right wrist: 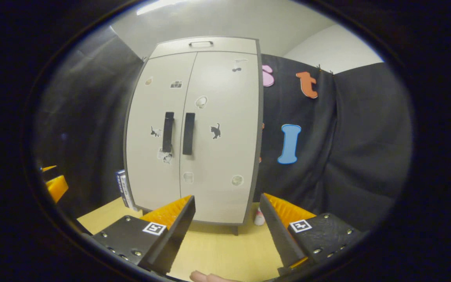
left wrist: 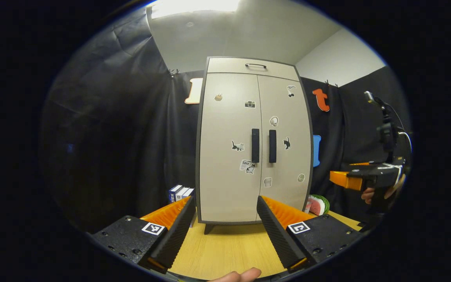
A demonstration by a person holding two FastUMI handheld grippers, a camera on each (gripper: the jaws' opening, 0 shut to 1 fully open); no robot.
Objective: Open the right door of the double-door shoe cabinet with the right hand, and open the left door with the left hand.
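Both grippers, left gripper and right gripper, spread two fingers wide, empty, low in frame. Centre frame, shoe cabinet shows two closed doors, two black handles.

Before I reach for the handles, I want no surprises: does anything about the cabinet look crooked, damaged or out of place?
Nothing stands out. The cabinet stands upright on the table, both doors shut and flush, both handles straight. Both grippers, left and right, are open and short of it.
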